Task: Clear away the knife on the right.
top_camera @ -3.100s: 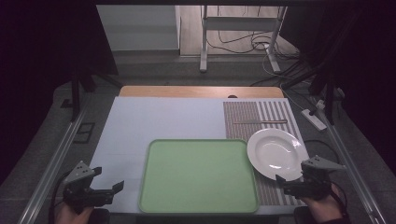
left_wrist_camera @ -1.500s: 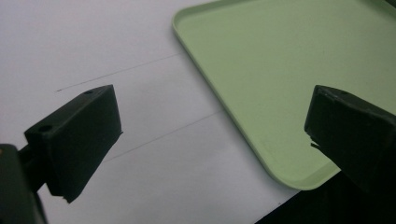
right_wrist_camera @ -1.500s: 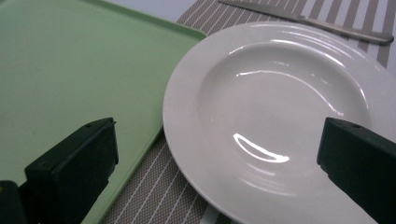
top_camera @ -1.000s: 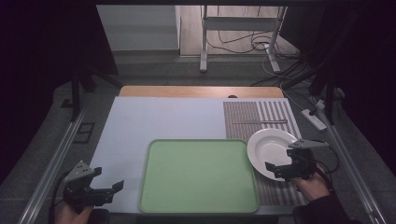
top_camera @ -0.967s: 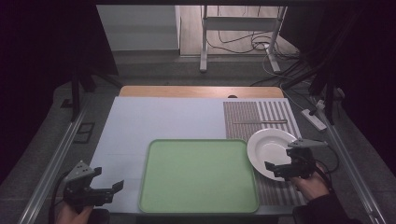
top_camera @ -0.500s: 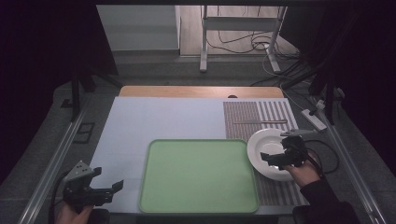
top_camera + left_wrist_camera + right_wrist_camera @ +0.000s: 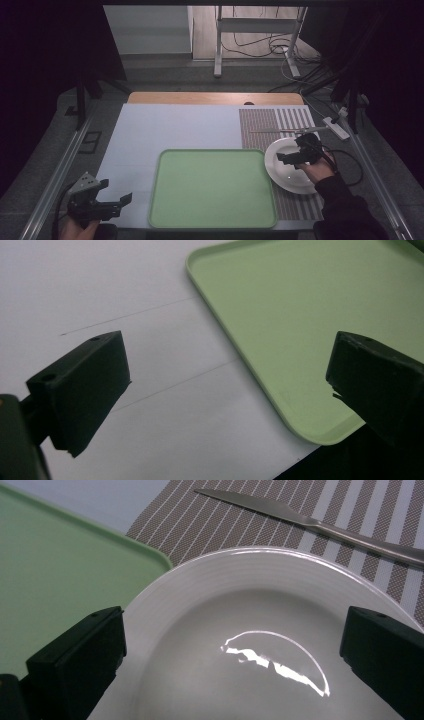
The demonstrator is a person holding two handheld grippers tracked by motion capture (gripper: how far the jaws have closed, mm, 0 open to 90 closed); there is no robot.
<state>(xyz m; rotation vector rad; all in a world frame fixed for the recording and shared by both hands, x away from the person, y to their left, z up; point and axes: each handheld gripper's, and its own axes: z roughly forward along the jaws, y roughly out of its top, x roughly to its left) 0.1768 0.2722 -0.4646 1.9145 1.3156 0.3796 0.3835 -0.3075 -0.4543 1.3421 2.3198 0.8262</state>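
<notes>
Plate point(image 7: 292, 167) sits on the striped mat point(image 7: 262, 131) at the table's right, its left rim just beside the green tray point(image 7: 212, 187), with a knife point(image 7: 287, 131) lying on the mat beyond it. In the high view your right gripper point(image 7: 289, 159) hovers over the plate's far half, while your left gripper point(image 7: 114, 205) rests at the near left corner, well apart from the work. In the left gripper view the jaws stand wide and empty above the white table point(image 7: 100, 300), the tray's corner point(image 7: 300, 330) between them; this gripper cannot steady anything from there. In the right gripper view the jaws stand wide and empty, spanning the plate's point(image 7: 260, 640) glossy bowl rather than its rim, with the knife point(image 7: 310, 522) near the far edge. Closing here would likely meet only air or skid on the glaze. A shallow rim grip could let the plate tip or slip. Lifting toward the tray without clearance could catch the plate on the tray's raised lip point(image 7: 150, 550).
</notes>
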